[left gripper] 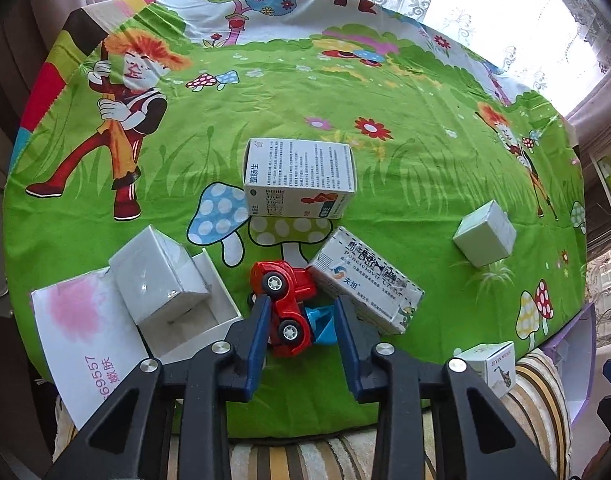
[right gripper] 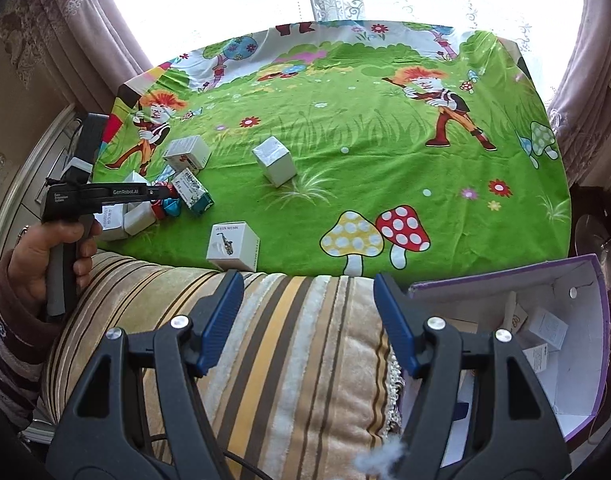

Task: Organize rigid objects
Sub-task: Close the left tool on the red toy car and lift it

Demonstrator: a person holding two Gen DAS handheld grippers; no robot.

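A red toy car with a blue part (left gripper: 289, 312) lies on its side on the green cartoon tablecloth (left gripper: 345, 92), wheels toward the camera. My left gripper (left gripper: 303, 300) points down over it, one pad against the red body and the other against the blue part. In the right wrist view the left gripper (right gripper: 165, 194) reaches into the box cluster, held by a hand (right gripper: 45, 248). A cream box (left gripper: 365, 284) leans against the car. My right gripper (right gripper: 307, 280) stands open over a striped cushion (right gripper: 289, 340), nothing between its fingers.
A tall medicine box (left gripper: 301, 176) stands behind the car. A white open box (left gripper: 161, 280) and a flat pink-printed box (left gripper: 81, 328) lie left. A small white cube box (left gripper: 485, 234) and a saxophone-printed box (right gripper: 233, 246) sit apart. A purple-edged carton (right gripper: 565, 276) holds several small boxes.
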